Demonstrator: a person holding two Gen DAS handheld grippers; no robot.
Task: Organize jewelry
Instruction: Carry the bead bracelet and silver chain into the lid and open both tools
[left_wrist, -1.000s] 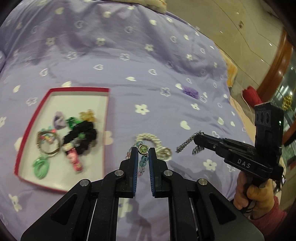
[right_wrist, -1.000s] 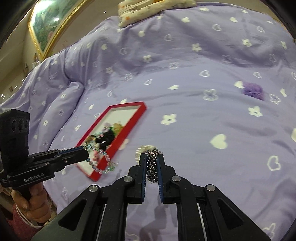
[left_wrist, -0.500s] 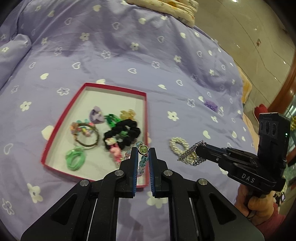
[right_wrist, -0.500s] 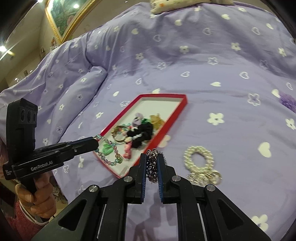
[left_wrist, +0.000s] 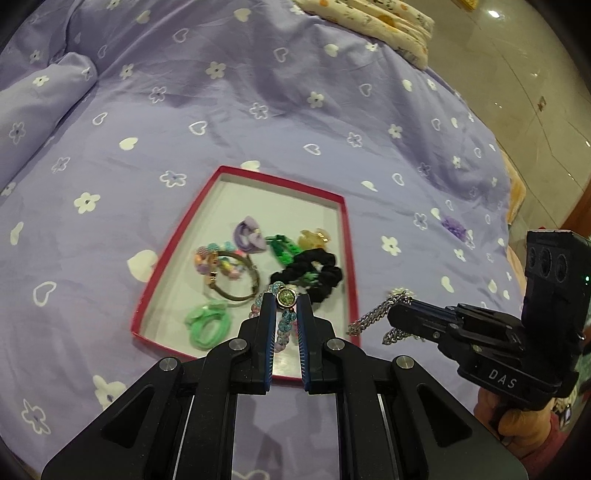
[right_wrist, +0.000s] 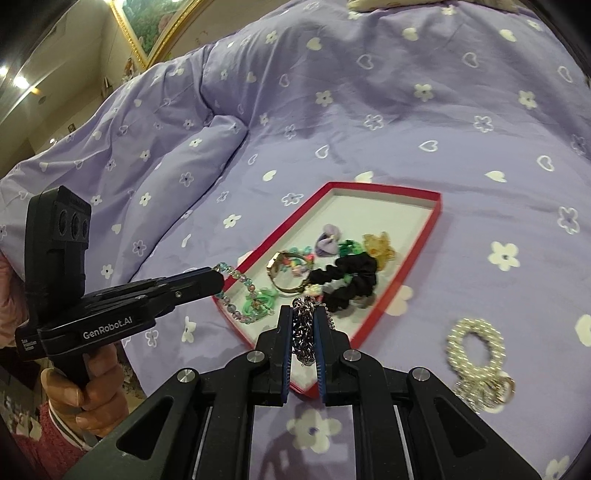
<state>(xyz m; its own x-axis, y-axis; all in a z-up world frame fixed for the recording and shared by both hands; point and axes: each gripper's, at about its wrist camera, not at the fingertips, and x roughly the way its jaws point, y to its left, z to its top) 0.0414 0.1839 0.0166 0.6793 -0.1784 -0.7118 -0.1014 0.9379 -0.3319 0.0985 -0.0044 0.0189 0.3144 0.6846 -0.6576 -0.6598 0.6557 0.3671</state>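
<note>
Nearest in the left wrist view, the left hand-held gripper (left_wrist: 286, 306) is pinched on a beaded bracelet (left_wrist: 283, 325) of pale blue and pink beads with a round green charm at the fingertips; the strand hangs down between the jaws over the near end of the red tray (left_wrist: 345, 236). Just to its right, the right hand-held gripper (right_wrist: 306, 317) is pressed together on a silver chain (right_wrist: 304, 328), which bunches between its jaws and dangles just over the near right rim of the tray. Both pieces are held in the air, not yet laid down. Inside the tray lie a green hair tie (left_wrist: 208, 325), a bangle with coloured charms (left_wrist: 225, 273), a black scrunchie (left_wrist: 314, 275), a green clip (left_wrist: 282, 247), a purple bow clip (left_wrist: 249, 234) and an amber clip (left_wrist: 314, 238). On the bed (left_wrist: 258, 92) beside the tray, to its right in the right wrist view, a pearl bracelet (right_wrist: 476, 347) lies loose, and farther off a small purple hair tie (left_wrist: 454, 226) sits on the cover. The step in hand looks like carrying both pieces to the tray. The next move, as I judge it, calls for bringing each piece low over a bare patch of the tray floor before the jaws part, so the chain does not drape across the rim or tangle with the scrunchie.
</note>
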